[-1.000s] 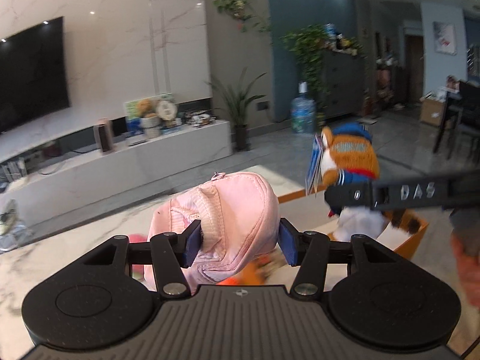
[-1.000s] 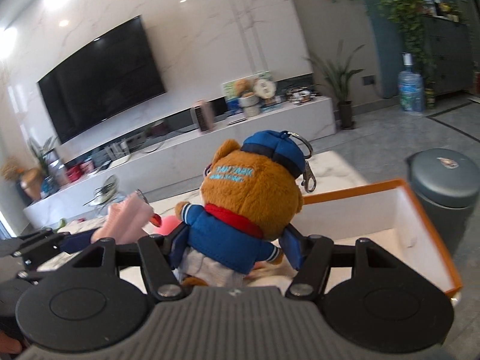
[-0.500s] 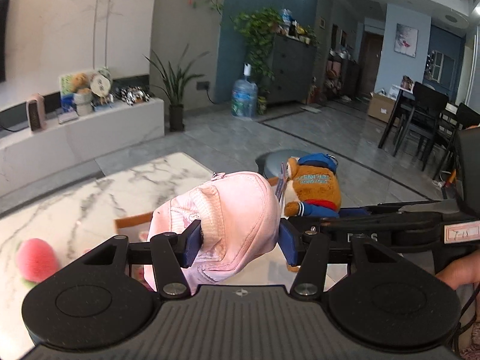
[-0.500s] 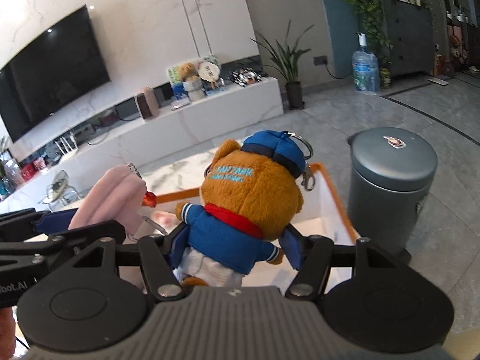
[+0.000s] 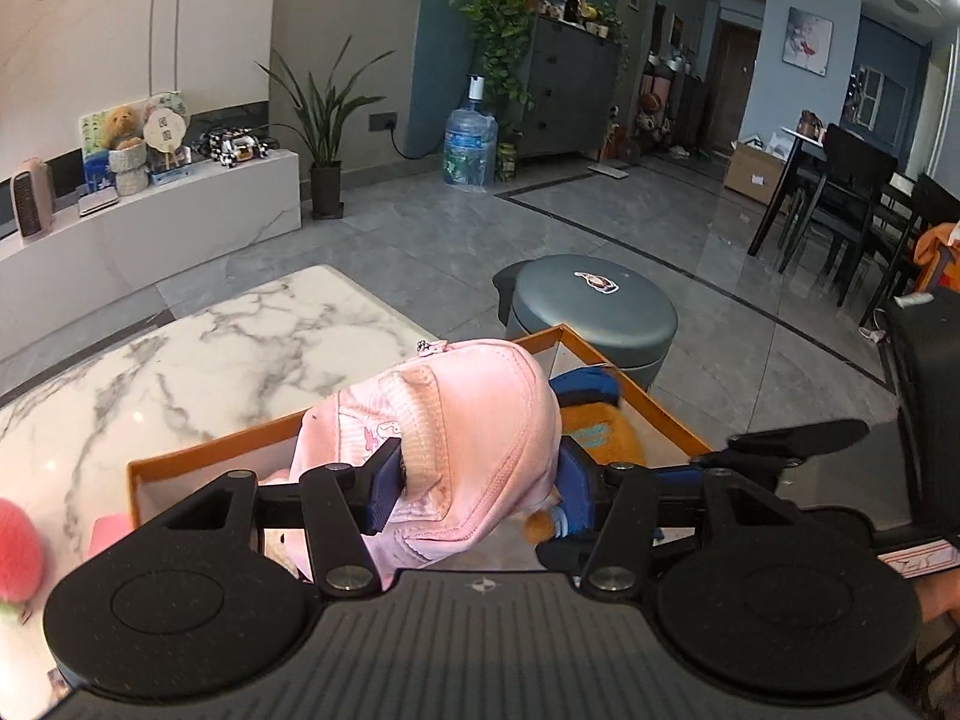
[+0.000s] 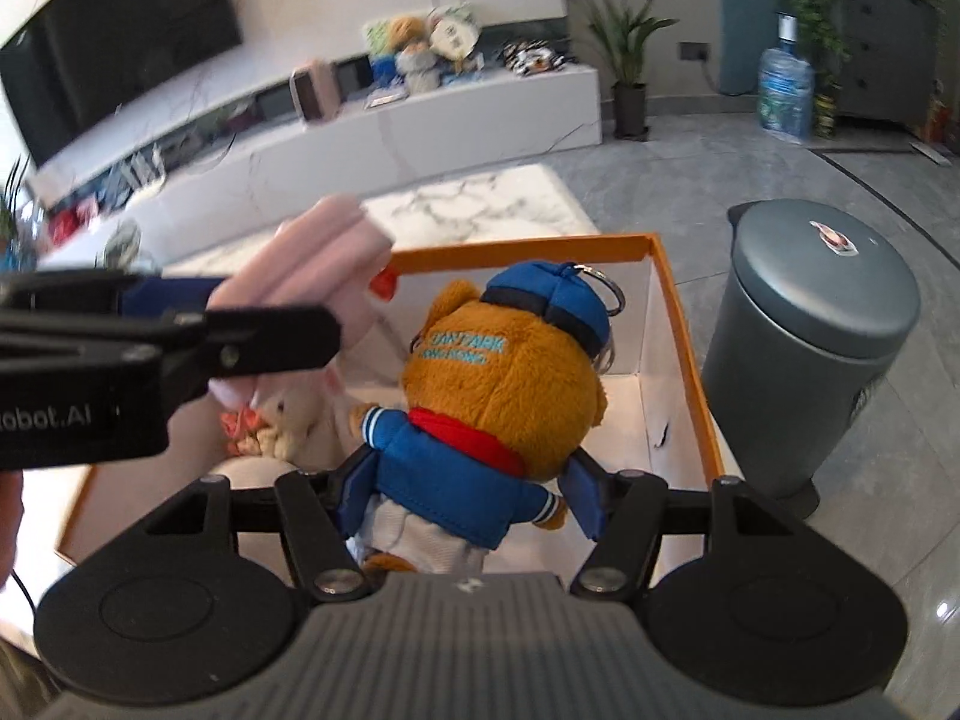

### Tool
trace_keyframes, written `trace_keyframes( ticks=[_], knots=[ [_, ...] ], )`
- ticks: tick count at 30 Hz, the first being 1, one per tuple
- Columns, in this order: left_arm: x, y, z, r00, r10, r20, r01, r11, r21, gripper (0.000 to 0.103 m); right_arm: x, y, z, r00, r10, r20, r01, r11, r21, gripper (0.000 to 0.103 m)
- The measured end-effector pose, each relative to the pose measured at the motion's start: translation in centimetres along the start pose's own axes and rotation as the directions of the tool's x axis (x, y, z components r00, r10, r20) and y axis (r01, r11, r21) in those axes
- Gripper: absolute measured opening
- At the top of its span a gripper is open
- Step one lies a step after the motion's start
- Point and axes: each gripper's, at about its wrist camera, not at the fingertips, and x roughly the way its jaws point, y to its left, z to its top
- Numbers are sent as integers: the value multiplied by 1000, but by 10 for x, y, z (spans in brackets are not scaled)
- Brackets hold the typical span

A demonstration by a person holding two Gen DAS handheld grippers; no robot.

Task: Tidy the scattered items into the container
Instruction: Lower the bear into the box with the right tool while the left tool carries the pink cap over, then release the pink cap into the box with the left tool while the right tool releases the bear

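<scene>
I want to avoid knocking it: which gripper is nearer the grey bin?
Right. The right gripper, holding the bear, is beside the grey bin; the left gripper is farther.

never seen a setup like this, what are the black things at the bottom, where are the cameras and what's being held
Each black shape is a handheld two-finger gripper that a person carries, with a fisheye camera looking along its fingers. There are two pictures, one per hand. The left gripper is shut on a soft pink zip pouch. The right gripper is shut on a brown plush bear in a blue cap and jacket. Both hang over an orange-rimmed white cardboard box on a white marble table. A pink plush ball lies beside the box.
</scene>
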Motion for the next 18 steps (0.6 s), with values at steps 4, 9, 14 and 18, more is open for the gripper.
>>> trace_keyframes(
  ticks=[4,9,14,18],
  knots=[
    [12,-2,3,999,-47,-24,47,999,7,63,13,-6,8,999,3,-48,-9,994,-105,66],
    [31,4,-1,995,-81,-61,81,997,-6,65,26,-7,12,995,-25,-92,8,984,-179,66],
    [40,-5,-5,993,-79,-90,83,996,45,68,32,-2,12,994,-24,-103,1,976,-217,66],
    [39,-1,-10,990,-88,-107,94,994,51,77,38,6,7,992,-72,-106,37,955,-294,67]
  ],
)
